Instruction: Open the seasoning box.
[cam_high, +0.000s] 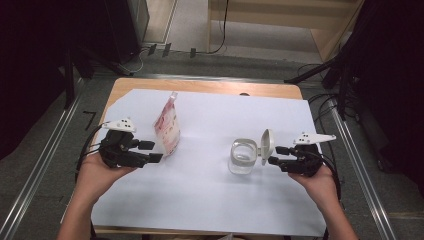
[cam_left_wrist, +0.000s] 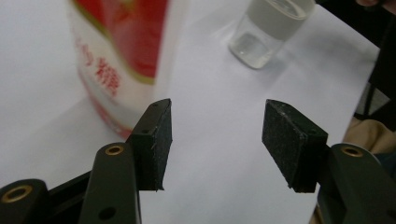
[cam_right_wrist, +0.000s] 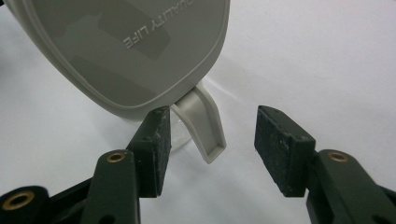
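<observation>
On the white paper sheet (cam_high: 200, 200) covering the table, a clear jar (cam_high: 243, 156) stands right of centre with its grey hinged lid (cam_high: 267, 145) flipped up and open at the jar's 3 o'clock side. A red-and-white pouch (cam_high: 167, 131) stands upright at roughly 9 o'clock from the jar, well apart from it. The right gripper (cam_high: 272, 155) sits just beside the lid; its jaws are parted and clamp nothing. In the right gripper view, the lid's latch tab (cam_right_wrist: 203, 126) hangs between the pads without contact on either side. The left gripper (cam_high: 152, 151) is positioned just beside the pouch at its 7 o'clock side, jaws likewise apart and empty; in the left gripper view, the pouch (cam_left_wrist: 121, 51) stands ahead at 11 o'clock and the jar (cam_left_wrist: 268, 30) at 1 o'clock. Judged step: approach to the pouch with the jar already opened. The next move calls for centring the left jaws on the pouch edge, closing firmly, then lifting without crushing or tipping it toward the open jar.
</observation>
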